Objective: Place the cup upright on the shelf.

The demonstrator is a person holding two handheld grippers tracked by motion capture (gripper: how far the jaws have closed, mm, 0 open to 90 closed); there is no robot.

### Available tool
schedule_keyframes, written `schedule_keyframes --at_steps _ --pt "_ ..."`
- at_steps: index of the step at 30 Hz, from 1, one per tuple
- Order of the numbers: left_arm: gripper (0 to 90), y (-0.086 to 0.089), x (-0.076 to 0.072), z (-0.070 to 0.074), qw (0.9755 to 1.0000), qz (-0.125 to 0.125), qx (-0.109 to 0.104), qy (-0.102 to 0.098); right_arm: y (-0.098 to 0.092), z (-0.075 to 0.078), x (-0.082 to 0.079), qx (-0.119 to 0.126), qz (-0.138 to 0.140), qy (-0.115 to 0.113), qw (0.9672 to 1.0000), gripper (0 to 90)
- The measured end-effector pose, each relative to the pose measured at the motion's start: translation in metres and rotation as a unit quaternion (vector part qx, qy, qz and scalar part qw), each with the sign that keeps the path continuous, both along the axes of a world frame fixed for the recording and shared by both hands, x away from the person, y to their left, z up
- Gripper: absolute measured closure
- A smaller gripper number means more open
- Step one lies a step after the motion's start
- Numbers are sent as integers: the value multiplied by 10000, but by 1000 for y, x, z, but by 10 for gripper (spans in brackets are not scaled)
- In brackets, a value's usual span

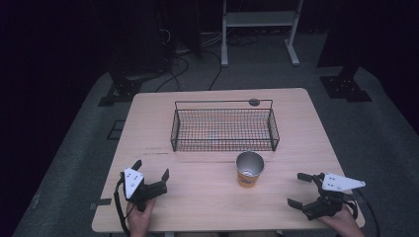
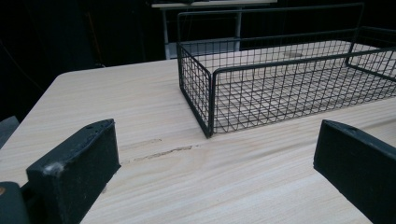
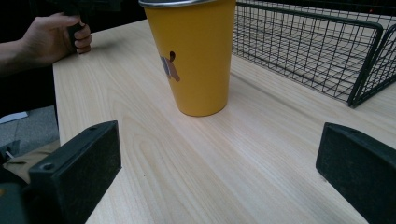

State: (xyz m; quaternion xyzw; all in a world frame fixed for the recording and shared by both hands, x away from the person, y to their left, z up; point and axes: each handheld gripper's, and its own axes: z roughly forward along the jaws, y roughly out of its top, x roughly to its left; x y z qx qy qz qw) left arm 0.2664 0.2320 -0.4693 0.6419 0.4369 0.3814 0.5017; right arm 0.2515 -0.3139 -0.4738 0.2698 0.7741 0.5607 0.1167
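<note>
While your left gripper point(image 1: 150, 173) and right gripper point(image 1: 298, 188) rest with jaws spread wide at the frame's bottom corners, the yellow cup point(image 1: 249, 169) stands upright at lower centre, empty, just before the empty wire basket point(image 1: 224, 129).

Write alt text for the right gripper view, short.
A yellow cup stands upright on a light wooden table, ahead of the right gripper, whose black jaws are wide open and empty. A black wire basket sits behind at right; a hand rests far left.
</note>
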Motion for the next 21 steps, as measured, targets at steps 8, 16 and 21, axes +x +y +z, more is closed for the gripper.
schedule_keyframes --at_steps 8,16,21 --pt "0 0 -1 0 10000 -24 3 -21 6 1 -2 -61 28 -14 10000 0" --pt "0 1 -2 0 10000 -29 -18 -38 19 5 -1 -127 121 -48 9998 0" --pt "0 0 -2 0 10000 -16 11 -38 23 7 0 -112 110 -89 9998 0"
